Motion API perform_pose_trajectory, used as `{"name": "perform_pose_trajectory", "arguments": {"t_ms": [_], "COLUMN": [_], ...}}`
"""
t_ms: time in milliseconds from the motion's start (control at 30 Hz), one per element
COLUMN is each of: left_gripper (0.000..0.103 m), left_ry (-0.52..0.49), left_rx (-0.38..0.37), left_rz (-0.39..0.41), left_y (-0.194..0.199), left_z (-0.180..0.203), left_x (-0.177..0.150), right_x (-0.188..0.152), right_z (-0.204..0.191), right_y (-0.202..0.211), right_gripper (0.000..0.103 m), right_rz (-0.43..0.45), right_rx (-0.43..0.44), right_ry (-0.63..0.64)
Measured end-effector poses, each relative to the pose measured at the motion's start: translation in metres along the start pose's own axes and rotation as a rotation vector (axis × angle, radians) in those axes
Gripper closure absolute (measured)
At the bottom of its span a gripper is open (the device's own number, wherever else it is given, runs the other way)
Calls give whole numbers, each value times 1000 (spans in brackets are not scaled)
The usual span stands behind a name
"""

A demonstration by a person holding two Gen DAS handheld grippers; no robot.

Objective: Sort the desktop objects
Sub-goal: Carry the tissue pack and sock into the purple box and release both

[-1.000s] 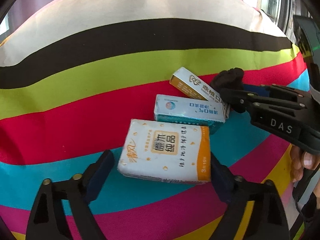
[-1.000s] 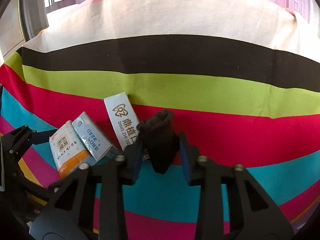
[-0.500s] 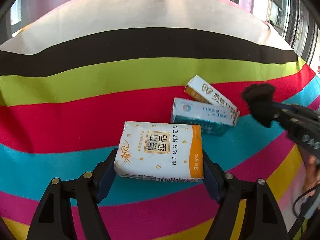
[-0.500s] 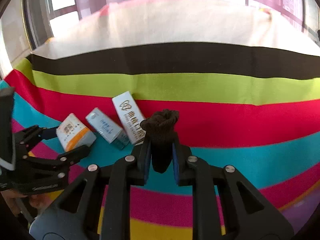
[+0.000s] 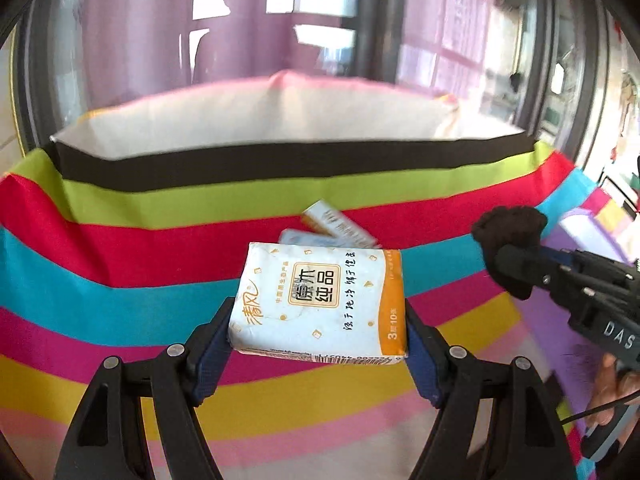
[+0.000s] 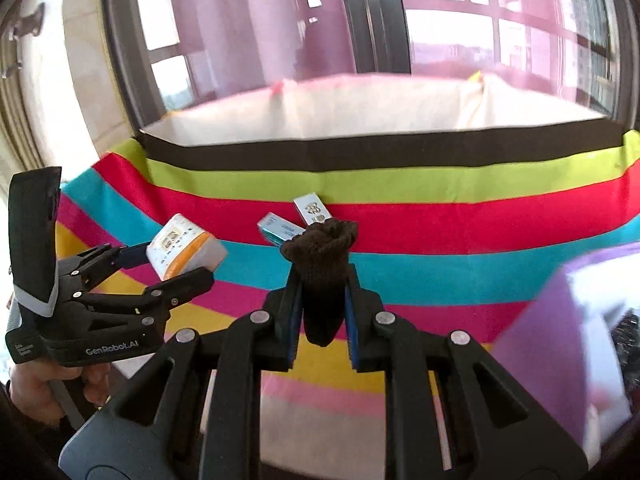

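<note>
White and orange, the tissue pack [image 5: 320, 300] is sitting between the blue pads of the left gripper [image 5: 318, 344], and the pads are pressing on its two short ends, so the pack is being held above the striped cloth [image 5: 120, 240]. On its top face a framed label with large Chinese characters is showing, a line of handwritten-style characters is running beside it, and "3" and "10" are standing on the orange band. A barcode is showing on its near edge.

In the right wrist view the right gripper [image 6: 322, 300] is clamping a dark brown knitted piece [image 6: 322, 276]; its jaws are almost together, with the cloth piece squeezed upright between them and its top sticking out above the fingertips. "GenRobot.AI" is printed on the left gripper's body, and "DAS" is reading on the right gripper in the left wrist view.

Two small boxes are lying on the red stripe behind the pack: a blue box [image 6: 278, 232] and a white box [image 6: 314, 210] with a logo; their text is too blurred to read. A purple box [image 6: 560, 340] is standing at the right edge.
</note>
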State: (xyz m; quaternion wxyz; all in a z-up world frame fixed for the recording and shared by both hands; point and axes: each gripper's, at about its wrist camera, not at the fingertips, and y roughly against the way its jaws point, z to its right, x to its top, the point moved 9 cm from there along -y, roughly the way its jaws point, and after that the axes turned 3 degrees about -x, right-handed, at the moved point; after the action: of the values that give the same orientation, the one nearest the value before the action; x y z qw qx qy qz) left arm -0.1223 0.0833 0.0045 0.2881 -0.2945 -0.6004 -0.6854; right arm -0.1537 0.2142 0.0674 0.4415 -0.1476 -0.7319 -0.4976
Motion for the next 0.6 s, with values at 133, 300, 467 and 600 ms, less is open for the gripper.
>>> {"name": "perform_pose_trajectory", "arguments": {"t_ms": [133,300,467,600], "left_gripper": [27,27,27,27], "left_ry": [-30,-63,-120,-160], "left_rx": [-34,-95,-144,-182], "left_rz": [39,82,93,95], "left_y": [11,36,52,59], "left_z": [33,76,117,148], "left_x": [10,15,19,21], "right_x": [0,-2,-6,-14], "right_z": [3,11,35,68], "right_y": [38,85,124,147], "right_gripper": [82,83,83,82], "right_rz": [48,104,142,159], "right_rx": [8,9,-19,-67], "right_ry": [-5,-5,-21,-61]}}
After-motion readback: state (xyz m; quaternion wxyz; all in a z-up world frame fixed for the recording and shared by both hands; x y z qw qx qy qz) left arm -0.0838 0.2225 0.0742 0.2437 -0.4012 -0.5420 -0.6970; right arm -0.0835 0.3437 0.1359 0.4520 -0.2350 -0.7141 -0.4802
